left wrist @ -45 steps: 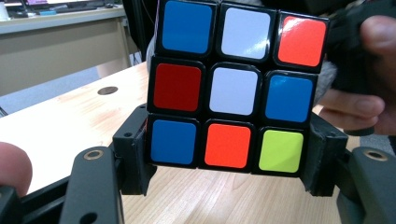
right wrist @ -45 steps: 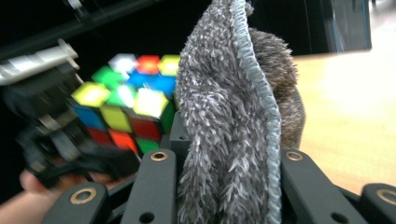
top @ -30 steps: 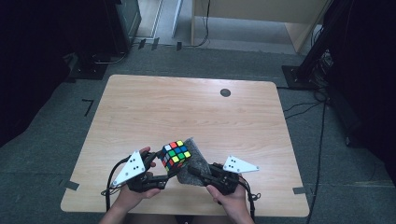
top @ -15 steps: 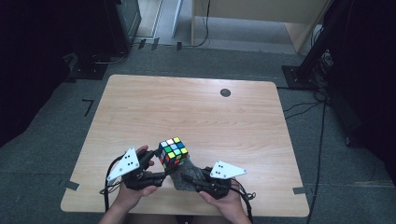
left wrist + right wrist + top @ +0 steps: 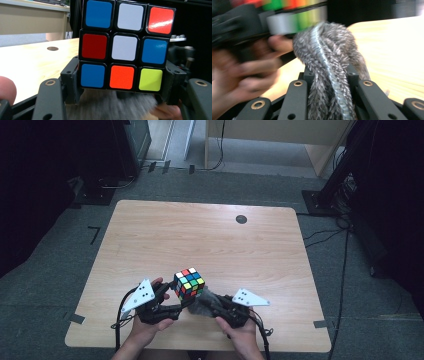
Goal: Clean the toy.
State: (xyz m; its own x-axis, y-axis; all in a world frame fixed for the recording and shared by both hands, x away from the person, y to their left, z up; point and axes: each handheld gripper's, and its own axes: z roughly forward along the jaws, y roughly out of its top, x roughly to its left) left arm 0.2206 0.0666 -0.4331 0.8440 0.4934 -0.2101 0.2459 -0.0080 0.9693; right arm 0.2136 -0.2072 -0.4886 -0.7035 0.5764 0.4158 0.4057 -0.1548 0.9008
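A scrambled puzzle cube (image 5: 189,283) with coloured stickers is held above the near edge of the wooden table (image 5: 210,235). My left gripper (image 5: 181,296) is shut on the cube (image 5: 125,47), its jaws clamping the bottom layer from both sides. A fuzzy grey cloth (image 5: 203,303) is bunched between the jaws of my right gripper (image 5: 209,306), which is shut on it. In the right gripper view the cloth (image 5: 329,65) reaches up against the underside of the blurred cube (image 5: 294,17), beside the person's other hand (image 5: 244,70).
A small dark round spot (image 5: 241,219) marks the far right part of the table. Dark equipment stands (image 5: 345,175) and cables lie on the grey carpet around the table. A wooden cabinet (image 5: 270,140) stands beyond the far edge.
The right gripper and cloth have sunk a little and shifted beneath the cube. The left gripper's plate and the cube have tilted slightly; the cube stays in place.
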